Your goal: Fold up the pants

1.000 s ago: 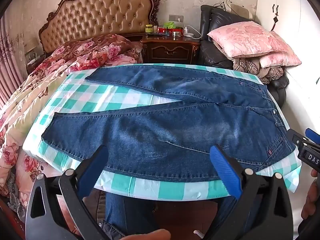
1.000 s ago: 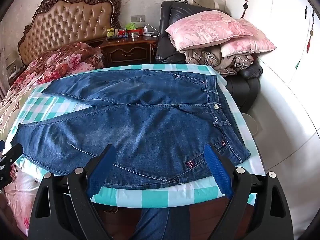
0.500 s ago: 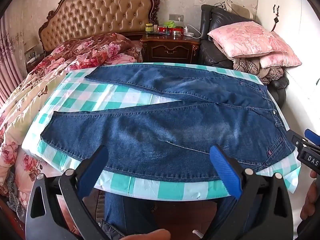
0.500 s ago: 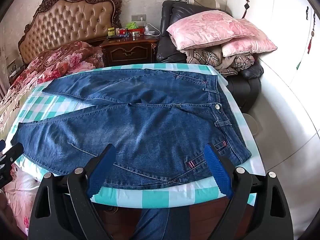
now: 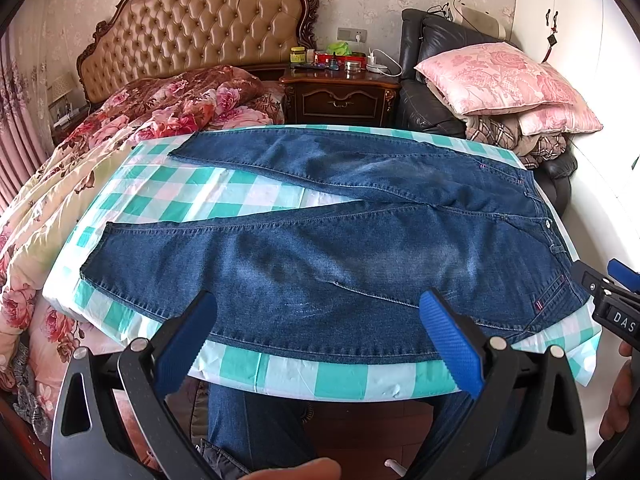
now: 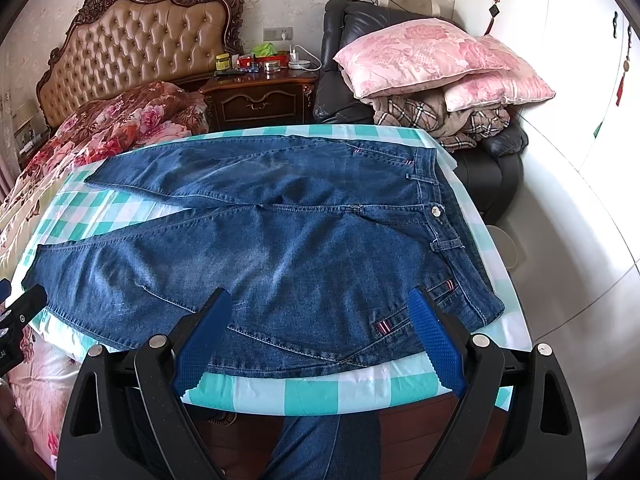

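Note:
Dark blue jeans lie flat and unfolded on a table with a green-and-white checked cloth. The waistband is at the right and the two legs spread apart to the left. My left gripper is open and empty, hovering over the near leg by the front edge. My right gripper is open and empty above the near hip and pocket of the jeans. The right gripper also shows at the right edge of the left wrist view.
A bed with a floral quilt adjoins the table's left side. A dark nightstand with small items stands behind. A black armchair piled with pink pillows is at the back right. A white wardrobe lines the right.
Both grippers have drifted very slightly; the jeans have not moved and both stay open.

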`<control>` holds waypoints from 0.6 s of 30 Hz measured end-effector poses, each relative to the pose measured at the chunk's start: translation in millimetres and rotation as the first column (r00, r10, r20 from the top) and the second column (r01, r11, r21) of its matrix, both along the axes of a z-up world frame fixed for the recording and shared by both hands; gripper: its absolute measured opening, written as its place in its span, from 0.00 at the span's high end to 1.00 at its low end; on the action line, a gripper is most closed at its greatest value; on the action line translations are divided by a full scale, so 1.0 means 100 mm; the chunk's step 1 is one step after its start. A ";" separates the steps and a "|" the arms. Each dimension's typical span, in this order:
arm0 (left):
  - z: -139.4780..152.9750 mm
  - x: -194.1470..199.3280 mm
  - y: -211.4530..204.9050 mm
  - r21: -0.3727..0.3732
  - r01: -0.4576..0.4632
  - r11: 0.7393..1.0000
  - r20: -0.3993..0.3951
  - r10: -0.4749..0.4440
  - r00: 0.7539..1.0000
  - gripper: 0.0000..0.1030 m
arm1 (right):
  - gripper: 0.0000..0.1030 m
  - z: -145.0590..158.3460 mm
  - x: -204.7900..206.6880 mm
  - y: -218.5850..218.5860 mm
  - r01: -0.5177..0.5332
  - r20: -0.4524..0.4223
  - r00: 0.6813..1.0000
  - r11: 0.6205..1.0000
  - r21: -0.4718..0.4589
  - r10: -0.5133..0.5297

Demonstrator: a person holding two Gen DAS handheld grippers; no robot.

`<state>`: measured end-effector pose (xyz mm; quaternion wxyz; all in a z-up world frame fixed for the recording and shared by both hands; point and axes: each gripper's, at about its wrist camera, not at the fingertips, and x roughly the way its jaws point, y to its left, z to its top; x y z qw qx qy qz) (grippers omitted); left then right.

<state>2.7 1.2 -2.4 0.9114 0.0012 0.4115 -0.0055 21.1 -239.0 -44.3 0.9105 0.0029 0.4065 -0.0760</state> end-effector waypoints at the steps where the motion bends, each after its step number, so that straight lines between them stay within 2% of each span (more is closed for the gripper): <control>1: 0.00 0.00 0.00 0.000 0.000 1.000 0.000 0.000 1.000 0.02 | 0.17 0.00 0.00 0.01 -0.001 0.000 1.000 1.000 0.000 0.001; 18: -0.01 0.00 0.01 -0.002 0.001 1.000 -0.001 -0.001 1.000 0.01 | 0.17 -0.01 0.01 0.01 0.000 -0.002 1.000 1.000 0.002 0.000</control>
